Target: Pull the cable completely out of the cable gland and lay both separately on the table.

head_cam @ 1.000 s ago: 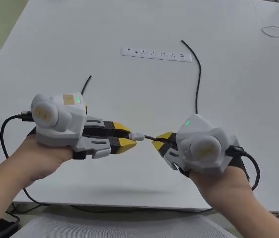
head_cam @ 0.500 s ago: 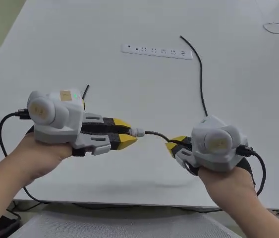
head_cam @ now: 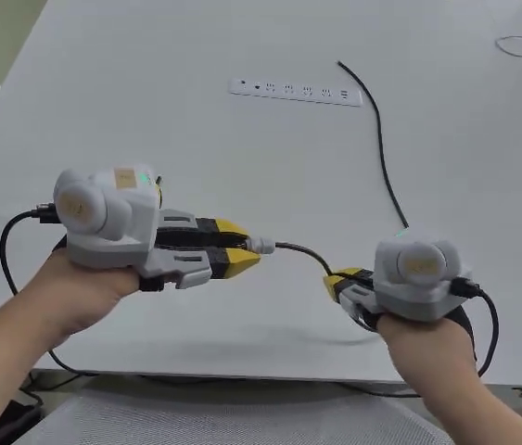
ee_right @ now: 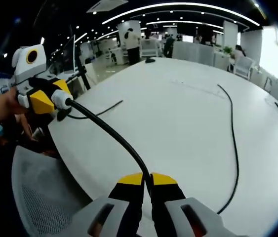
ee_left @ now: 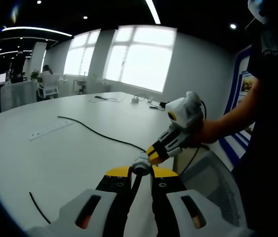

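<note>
Your left tool (head_cam: 245, 256) is pressed together on the white cable gland (head_cam: 261, 246), which sticks out just past its yellow tips. In the left gripper view the cable gland (ee_left: 141, 163) sits pinched between those tips.

Your right tool (head_cam: 337, 281) is pinching the black cable (head_cam: 302, 252). In the right gripper view the cable (ee_right: 110, 136) runs straight in between the closed tips of the right tool (ee_right: 146, 178).

The cable is not yet out. It goes from the mouth of the cable gland in a short sagging curve to the right tool, and the two tools are apart with that bare stretch between them.

Both tools are held above the table (head_cam: 196, 148), on your side of the power strip (head_cam: 295, 92) and well apart from it. The cable gland is roughly in line with the power strip's left half.

Beyond the right tool, the rest of the cable lies on the table. It runs away from you and passes just beside the power strip's right end.
</note>
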A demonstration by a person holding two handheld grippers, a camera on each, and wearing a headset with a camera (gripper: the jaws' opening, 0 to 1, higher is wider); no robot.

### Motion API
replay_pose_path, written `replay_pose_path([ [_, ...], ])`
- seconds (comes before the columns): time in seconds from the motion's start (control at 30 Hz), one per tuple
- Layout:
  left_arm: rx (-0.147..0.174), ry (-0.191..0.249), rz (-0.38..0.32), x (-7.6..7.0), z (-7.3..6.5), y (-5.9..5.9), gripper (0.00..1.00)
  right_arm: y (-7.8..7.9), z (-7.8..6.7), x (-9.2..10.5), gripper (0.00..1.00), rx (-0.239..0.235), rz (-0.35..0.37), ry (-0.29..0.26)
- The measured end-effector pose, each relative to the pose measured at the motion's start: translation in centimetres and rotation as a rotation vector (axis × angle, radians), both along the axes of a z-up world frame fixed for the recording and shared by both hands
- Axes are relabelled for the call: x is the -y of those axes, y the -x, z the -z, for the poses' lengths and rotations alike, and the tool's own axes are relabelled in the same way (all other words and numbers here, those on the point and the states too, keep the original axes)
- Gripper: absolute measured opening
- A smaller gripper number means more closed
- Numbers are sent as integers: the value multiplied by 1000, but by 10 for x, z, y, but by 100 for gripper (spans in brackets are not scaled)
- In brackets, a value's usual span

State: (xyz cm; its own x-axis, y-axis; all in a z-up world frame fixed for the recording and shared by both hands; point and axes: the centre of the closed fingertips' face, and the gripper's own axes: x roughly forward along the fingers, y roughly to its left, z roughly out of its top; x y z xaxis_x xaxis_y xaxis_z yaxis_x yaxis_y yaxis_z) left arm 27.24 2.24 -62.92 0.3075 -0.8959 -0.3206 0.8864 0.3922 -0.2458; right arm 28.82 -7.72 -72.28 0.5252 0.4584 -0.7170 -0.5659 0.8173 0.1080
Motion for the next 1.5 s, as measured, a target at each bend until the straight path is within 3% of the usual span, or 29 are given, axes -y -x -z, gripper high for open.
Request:
replay_pose_path([
  [0.13, 0, 0, -5, -2, -1, -1, 15, 1, -7, -1, 0, 24, -20, -9],
  [0.2, 2, -2, -9, -4, -1, -2, 15, 0, -11, -3, 1, 61, -53, 4],
  [0.53, -11, 0, -21, -8, 0, -4, 15, 3, -28, -11, 3, 117, -107, 30],
  [0.7, -13, 0, -16, -6, 0, -3, 15, 3, -48, -20, 9, 150, -140, 13],
  [0.8, -17, -8, -14, -7, 2, -2, 15, 3, -60, -33, 13, 193, -216, 27],
  [1.03, -16, -18, -9, -6, 4, 0, 15, 8, -79, -71, 16, 299, -409, 113],
  [1.17, -19, -19, -8, -7, 4, 1, 15, 11, -79, -85, 15, 318, -476, 152],
  [1.5, -19, -19, -4, -5, 5, 3, 15, 12, -76, -95, 4, 315, -523, 171],
])
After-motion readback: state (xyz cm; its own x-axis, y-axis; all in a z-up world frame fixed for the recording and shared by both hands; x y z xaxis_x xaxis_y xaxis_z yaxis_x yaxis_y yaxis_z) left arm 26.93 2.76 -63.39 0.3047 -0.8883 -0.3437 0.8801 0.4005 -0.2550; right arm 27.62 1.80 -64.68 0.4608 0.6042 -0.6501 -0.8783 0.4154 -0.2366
